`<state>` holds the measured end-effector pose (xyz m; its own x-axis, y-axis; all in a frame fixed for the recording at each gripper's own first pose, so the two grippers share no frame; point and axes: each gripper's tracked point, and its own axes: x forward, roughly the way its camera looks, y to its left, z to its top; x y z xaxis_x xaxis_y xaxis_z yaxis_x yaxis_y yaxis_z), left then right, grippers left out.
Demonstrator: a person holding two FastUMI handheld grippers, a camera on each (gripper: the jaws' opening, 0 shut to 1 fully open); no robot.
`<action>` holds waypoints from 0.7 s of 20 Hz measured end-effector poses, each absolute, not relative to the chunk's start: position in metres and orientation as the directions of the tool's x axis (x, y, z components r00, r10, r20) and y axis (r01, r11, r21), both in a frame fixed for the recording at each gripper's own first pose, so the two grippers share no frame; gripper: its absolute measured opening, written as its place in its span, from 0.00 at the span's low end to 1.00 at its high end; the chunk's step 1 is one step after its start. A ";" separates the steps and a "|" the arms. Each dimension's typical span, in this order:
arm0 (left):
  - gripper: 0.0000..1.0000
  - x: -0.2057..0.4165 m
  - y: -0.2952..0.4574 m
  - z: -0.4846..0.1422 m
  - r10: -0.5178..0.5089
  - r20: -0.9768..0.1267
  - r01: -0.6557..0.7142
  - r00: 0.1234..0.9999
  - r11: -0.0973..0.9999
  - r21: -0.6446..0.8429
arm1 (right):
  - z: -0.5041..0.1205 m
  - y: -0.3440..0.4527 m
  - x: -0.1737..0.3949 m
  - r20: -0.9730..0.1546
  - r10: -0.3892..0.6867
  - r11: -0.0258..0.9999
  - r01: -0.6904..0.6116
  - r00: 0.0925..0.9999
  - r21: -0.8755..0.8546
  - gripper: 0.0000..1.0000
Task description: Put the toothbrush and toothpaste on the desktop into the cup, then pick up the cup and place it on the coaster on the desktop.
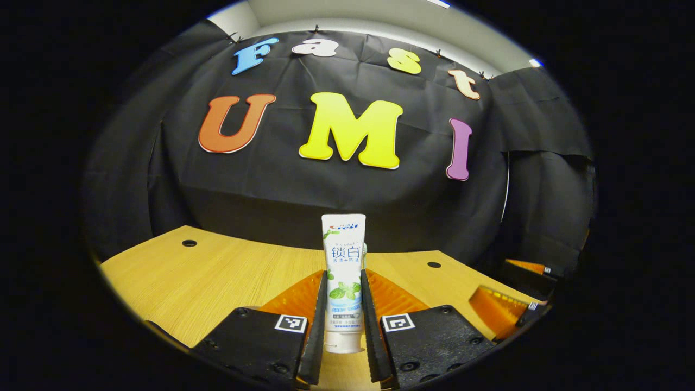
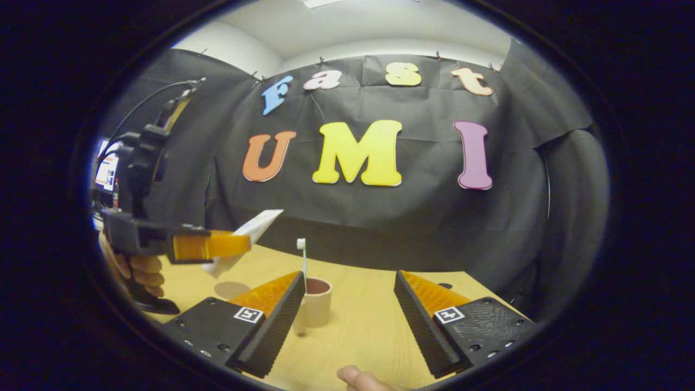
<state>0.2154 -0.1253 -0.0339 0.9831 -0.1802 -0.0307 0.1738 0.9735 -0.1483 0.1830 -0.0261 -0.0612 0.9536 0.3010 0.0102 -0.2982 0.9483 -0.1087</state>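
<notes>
Two items are in play: the toothpaste (image 1: 343, 282) is being pinched between the left gripper (image 1: 343, 320)'s jaws, cap toward the camera and its long axis running out along the fingers. In the right gripper view the same tube (image 2: 247, 239) is hanging in the air at about 9 o'clock, tilted with its flat crimped end pointing up toward 2 o'clock, held off the wooden surface (image 2: 358, 320) by the left gripper (image 2: 217, 245) and a hand (image 2: 138, 269) behind it.

The cup (image 2: 316, 301) is standing upright on the surface, just past the right gripper (image 2: 350, 309)'s near finger, with the toothbrush (image 2: 302, 258) already standing in it, head up. The tube is lying up and toward 9 o'clock from the cup, near it but not yet over the mouth.

The right gripper's jaws are spread wide, gripping nothing, with the cup lying nearer to them than to the left gripper. Judging from this, the coming move is asking the left gripper to carry the tube toward 3 o'clock over the rim and tip it steeper. I cannot make out the coaster.
</notes>
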 end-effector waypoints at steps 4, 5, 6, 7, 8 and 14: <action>0.36 0.248 -0.157 -0.017 -0.209 0.018 0.209 0.978 0.965 -0.160 | -0.087 -0.049 0.167 -0.043 0.296 0.952 -0.298 0.954 -0.070 0.96; 0.36 0.255 -0.163 -0.015 -0.209 0.029 0.211 0.978 0.966 -0.152 | -0.091 -0.054 0.165 -0.047 0.296 0.952 -0.298 0.954 -0.063 0.96; 0.36 0.262 -0.168 -0.013 -0.206 0.044 0.211 0.978 0.967 -0.144 | -0.093 -0.060 0.164 -0.048 0.293 0.954 -0.296 0.955 -0.051 0.96; 0.36 0.269 -0.173 -0.012 -0.207 0.051 0.212 0.977 0.968 -0.135 | -0.093 -0.065 0.163 -0.050 0.293 0.955 -0.295 0.955 -0.040 0.96; 0.36 0.273 -0.180 -0.014 -0.213 0.052 0.218 0.976 0.968 -0.125 | -0.095 -0.069 0.162 -0.049 0.293 0.955 -0.295 0.955 -0.025 0.96; 0.37 0.289 -0.193 -0.042 -0.217 -0.005 0.215 0.976 0.971 -0.105 | -0.088 -0.086 0.152 0.000 0.307 0.951 -0.306 0.952 0.049 0.96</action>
<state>0.2890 -0.1926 -0.0417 0.9763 -0.2165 -0.0054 0.2148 0.9710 -0.1054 0.1523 -0.0862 -0.0884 0.9518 0.3068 0.0001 -0.3065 0.9506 0.0489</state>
